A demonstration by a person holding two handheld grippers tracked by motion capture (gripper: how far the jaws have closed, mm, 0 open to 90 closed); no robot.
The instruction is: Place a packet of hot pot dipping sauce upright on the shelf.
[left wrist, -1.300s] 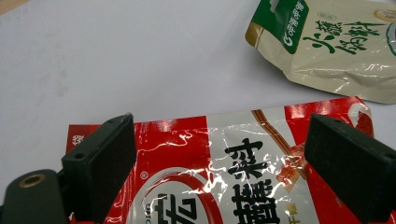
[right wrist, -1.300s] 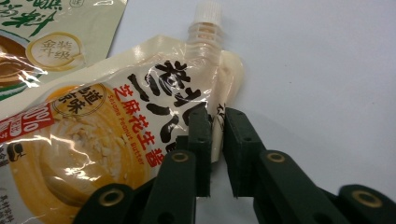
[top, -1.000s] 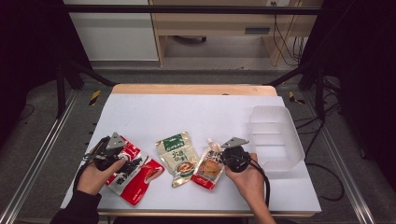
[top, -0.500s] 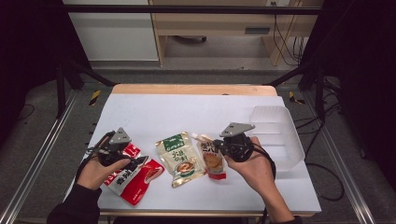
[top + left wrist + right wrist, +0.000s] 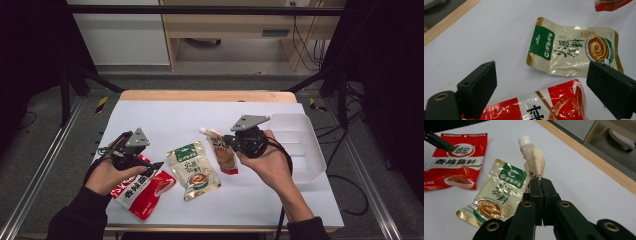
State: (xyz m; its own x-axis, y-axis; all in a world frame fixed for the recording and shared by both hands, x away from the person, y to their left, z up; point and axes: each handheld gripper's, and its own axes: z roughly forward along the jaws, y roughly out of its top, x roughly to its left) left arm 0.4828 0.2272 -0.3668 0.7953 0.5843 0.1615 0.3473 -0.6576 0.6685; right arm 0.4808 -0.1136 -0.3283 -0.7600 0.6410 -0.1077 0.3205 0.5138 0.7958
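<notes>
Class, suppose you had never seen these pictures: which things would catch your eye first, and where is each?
First, the right gripper near the table's middle, shut on a spouted pouch with a white cap. Left of it lies a green-and-gold sauce packet. Further left, the left gripper hangs open above red packets. A clear tub sits at the right edge.

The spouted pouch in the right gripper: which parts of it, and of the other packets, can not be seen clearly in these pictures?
- Spouted pouch, right gripper view: its lower part is hidden behind the shut right gripper.
- Spouted pouch, high view: its print is too small to read.
- Red packet, left gripper view: cut off by the bottom edge.
- Green and cream packet, high view: its small print is blurred.
- Clear bin, high view: its floor is too pale to judge.
</notes>
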